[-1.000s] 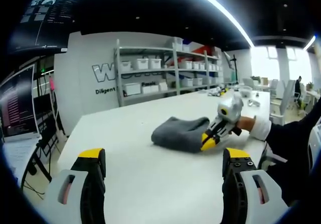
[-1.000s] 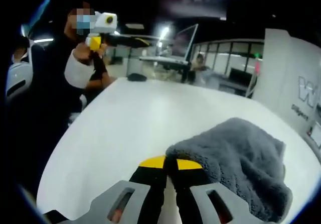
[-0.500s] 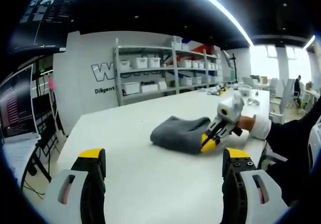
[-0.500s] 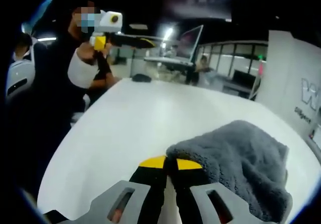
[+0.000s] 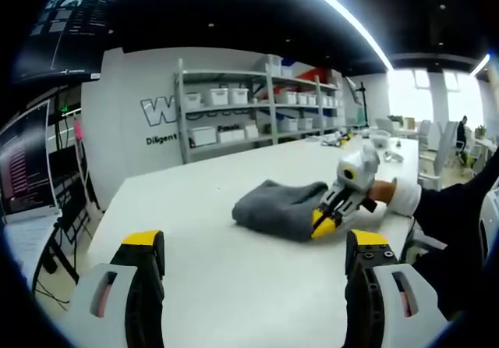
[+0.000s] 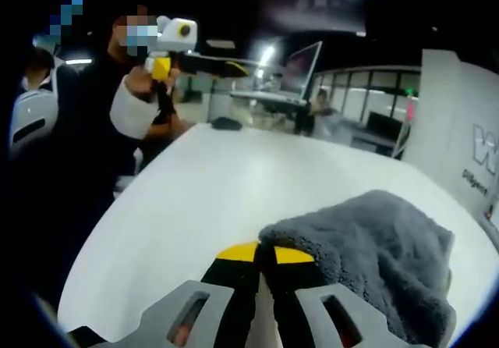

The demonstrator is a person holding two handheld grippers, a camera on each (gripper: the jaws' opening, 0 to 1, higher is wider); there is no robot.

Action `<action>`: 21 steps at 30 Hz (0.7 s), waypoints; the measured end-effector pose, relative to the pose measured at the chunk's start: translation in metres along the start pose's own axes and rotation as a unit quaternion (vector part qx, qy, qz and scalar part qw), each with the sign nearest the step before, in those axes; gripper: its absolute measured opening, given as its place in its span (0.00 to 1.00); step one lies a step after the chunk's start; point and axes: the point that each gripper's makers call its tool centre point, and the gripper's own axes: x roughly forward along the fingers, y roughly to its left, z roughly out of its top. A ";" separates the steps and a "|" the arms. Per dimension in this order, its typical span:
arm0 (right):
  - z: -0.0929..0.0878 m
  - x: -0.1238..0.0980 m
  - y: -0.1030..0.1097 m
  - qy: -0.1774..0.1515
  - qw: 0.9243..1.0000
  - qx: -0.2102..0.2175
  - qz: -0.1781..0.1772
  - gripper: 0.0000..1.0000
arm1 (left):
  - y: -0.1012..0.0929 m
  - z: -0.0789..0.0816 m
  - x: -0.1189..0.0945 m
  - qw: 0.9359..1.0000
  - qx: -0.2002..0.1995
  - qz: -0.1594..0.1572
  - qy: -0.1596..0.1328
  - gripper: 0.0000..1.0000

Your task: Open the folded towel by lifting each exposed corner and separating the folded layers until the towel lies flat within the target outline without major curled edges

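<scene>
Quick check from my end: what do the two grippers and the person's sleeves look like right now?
The left gripper has grey fingers with slotted sides, black inner faces and yellow tips. The right gripper looks the same; in the left gripper view it carries a white housing. The person wears a dark sleeve with a white cuff.

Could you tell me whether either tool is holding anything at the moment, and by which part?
The right tool is shut on the grey towel, pinching it at its near edge. The left tool is open and holds nothing.
</scene>
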 end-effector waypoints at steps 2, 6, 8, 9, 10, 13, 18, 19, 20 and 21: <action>0.001 0.001 0.001 -0.002 1.000 -0.001 0.002 0.01 | 0.000 0.000 0.001 1.000 0.000 -0.001 -0.001 0.94; 0.002 0.002 0.003 -0.004 1.000 -0.002 0.004 0.01 | 0.000 0.000 0.001 1.000 0.000 -0.002 -0.001 0.94; 0.002 0.003 0.004 -0.006 1.000 -0.003 0.006 0.01 | 0.000 0.000 0.002 1.000 0.000 -0.002 0.000 0.94; 0.002 0.003 0.004 -0.006 1.000 -0.003 0.006 0.01 | 0.000 -0.001 0.002 1.000 0.000 -0.002 0.000 0.93; 0.003 0.003 0.004 -0.007 1.000 -0.004 0.006 0.01 | 0.000 -0.001 0.002 1.000 -0.001 -0.003 0.000 0.93; 0.004 0.004 0.005 -0.009 1.000 -0.006 0.007 0.01 | -0.001 -0.002 0.003 1.000 -0.002 -0.005 0.001 0.93; 0.005 0.006 0.007 -0.012 1.000 -0.007 0.009 0.01 | -0.002 -0.002 0.005 1.000 -0.002 -0.007 0.000 0.93; 0.005 0.006 0.007 -0.013 1.000 -0.007 0.009 0.01 | -0.002 -0.002 0.005 1.000 -0.002 -0.007 0.000 0.93; 0.005 0.006 0.007 -0.013 1.000 -0.007 0.010 0.01 | -0.002 -0.002 0.005 1.000 -0.002 -0.007 0.001 0.93; 0.005 0.007 0.007 -0.014 1.000 -0.007 0.010 0.01 | -0.002 -0.002 0.005 1.000 -0.002 -0.007 0.001 0.93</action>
